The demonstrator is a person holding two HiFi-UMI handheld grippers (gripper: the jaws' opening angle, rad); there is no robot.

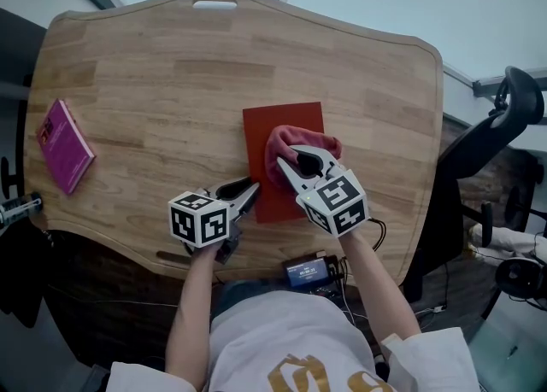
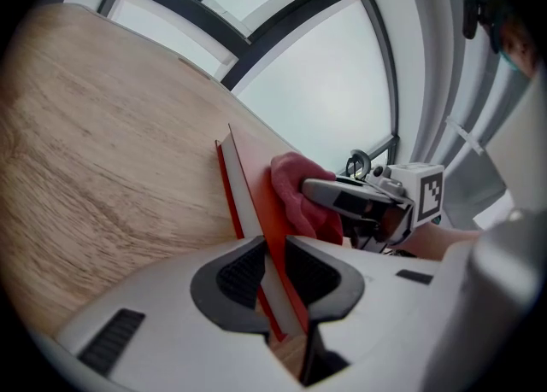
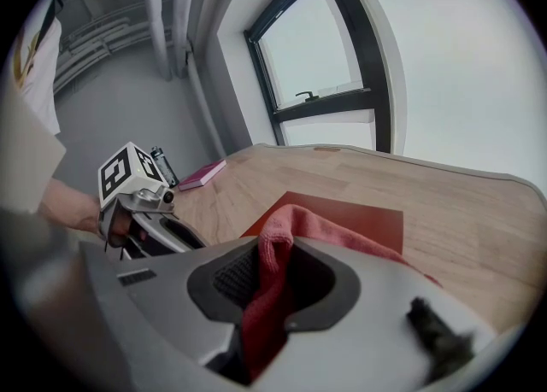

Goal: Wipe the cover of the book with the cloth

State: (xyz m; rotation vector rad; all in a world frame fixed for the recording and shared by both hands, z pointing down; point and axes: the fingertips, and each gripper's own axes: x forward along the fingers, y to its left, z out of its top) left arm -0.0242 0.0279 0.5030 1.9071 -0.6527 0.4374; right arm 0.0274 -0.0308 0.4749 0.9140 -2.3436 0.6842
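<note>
Red hardback book lies flat near the middle of the wooden bench, its plain cover facing up and its lower edge towards the person. Left tool comes in from the lower left of the head view and meets the book at its lower left corner; the left gripper view confirms the left tool is clamped narrowly on the book, one pad on either side of the cover and page block. Right tool enters from the lower right and sits over the right half of the cover, with a pinkish-red cloth bunched beneath and ahead of its tips. In the right gripper view the right tool is closed on a fold of the cloth, which hangs down between the pads and spreads forward onto the book. Cloth rests in contact with the cover. Second book, pink, lies well apart at the left edge of the bench, at a slant. Small device with a blue screen sits at the lower bench edge between the person's forearms. Black office chair stands off the bench at the right of the frame
</note>
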